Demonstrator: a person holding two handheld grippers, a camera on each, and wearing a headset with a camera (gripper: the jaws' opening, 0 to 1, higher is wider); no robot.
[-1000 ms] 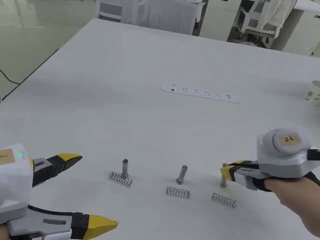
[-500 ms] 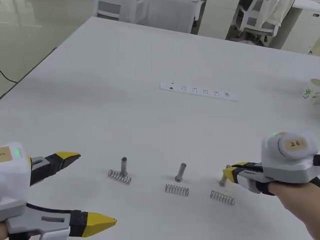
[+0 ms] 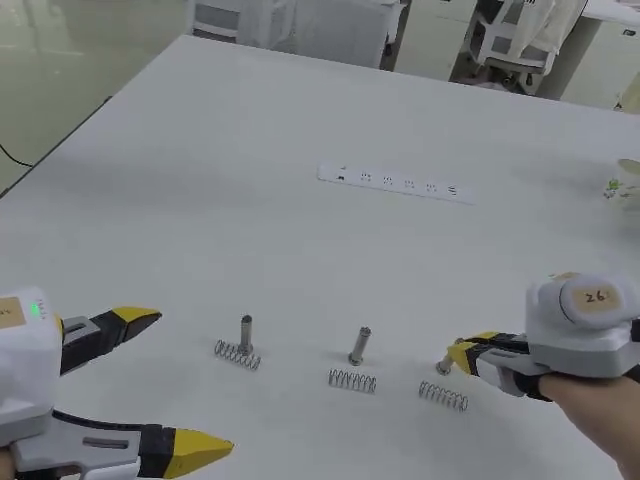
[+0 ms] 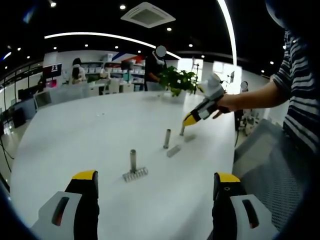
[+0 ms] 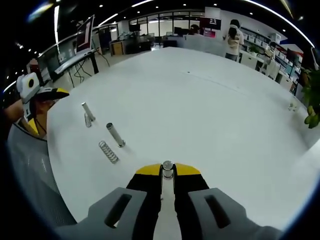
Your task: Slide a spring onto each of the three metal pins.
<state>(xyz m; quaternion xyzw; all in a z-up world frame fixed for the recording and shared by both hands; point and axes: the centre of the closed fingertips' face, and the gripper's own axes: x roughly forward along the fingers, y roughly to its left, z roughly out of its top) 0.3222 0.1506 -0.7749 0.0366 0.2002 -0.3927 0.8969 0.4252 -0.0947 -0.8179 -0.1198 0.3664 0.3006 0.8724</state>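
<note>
So: right claw on a pin, left claw gaping

From where I stand, the right claw (image 3: 462, 350) has its yellow-tipped jaws closed on the gripped pin (image 3: 445, 367). In the right gripper view the pin's round top sits squeezed between the tips of that claw (image 5: 167, 172). This pin stands upright on the white table (image 3: 300, 120). Just beside the claw's tips, on the side nearer the person, lies the nearest spring (image 3: 442, 397), flat on the table and not on the pin.

Further out ahead of that claw's nose stands the middle pin (image 3: 361, 345), with the middle spring (image 3: 352, 381) lying beside its foot. Beyond that is the third pin (image 3: 246, 333), with the third spring (image 3: 237, 354) touching its base.

The left claw (image 3: 180, 385) holds nothing, its jaws spread wide and clear of the table. The third pin stands near and in front of its open jaws. A white power strip (image 3: 395, 183) lies well beyond both claws.
</note>
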